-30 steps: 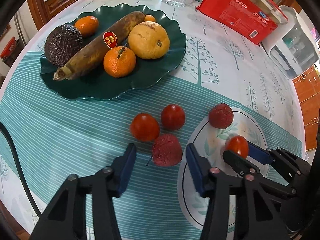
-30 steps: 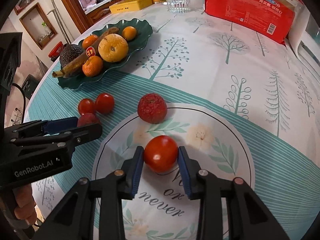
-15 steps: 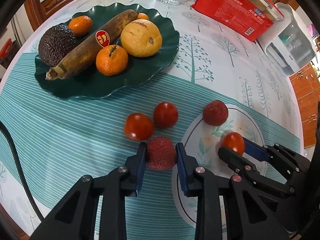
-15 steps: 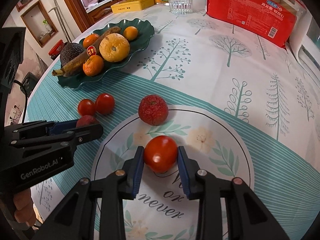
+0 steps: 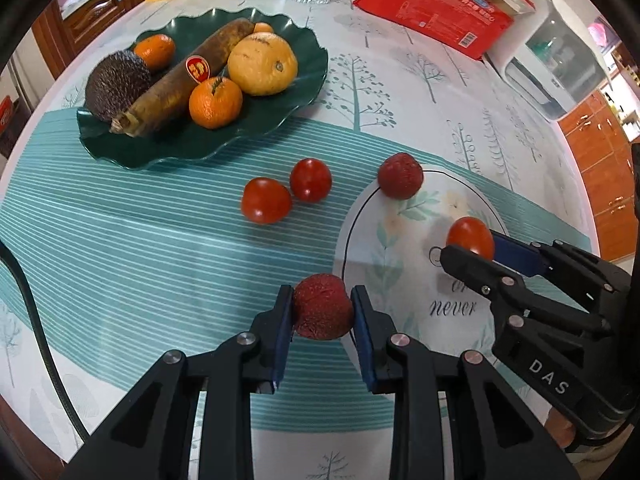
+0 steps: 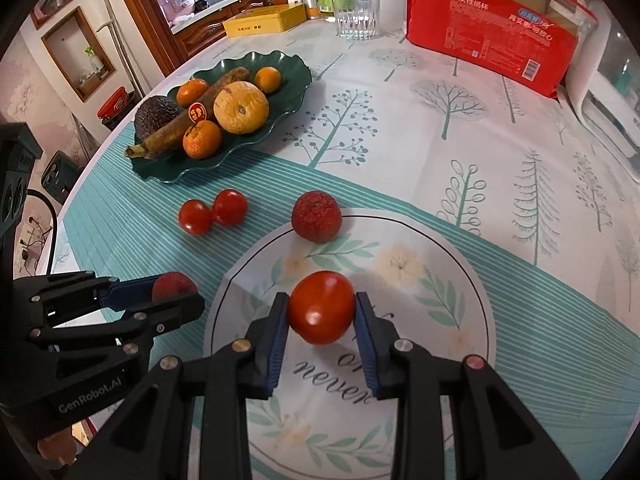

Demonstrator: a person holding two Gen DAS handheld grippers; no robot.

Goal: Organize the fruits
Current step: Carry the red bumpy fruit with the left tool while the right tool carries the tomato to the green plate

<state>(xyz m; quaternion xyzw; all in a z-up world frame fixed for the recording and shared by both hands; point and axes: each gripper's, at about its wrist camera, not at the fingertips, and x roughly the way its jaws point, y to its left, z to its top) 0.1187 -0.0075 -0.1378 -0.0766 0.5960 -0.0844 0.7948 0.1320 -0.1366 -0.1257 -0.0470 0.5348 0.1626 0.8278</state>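
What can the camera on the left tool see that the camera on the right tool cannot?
Only the left wrist view shows the bumpy dark-red lychee squarely between the left gripper pads. Only the right wrist view shows the smooth red tomato head-on in the right gripper, plus the wooden wall shelves. Both show the scalloped dark-green fruit plate, two loose small red tomatoes and a second lychee on the table.
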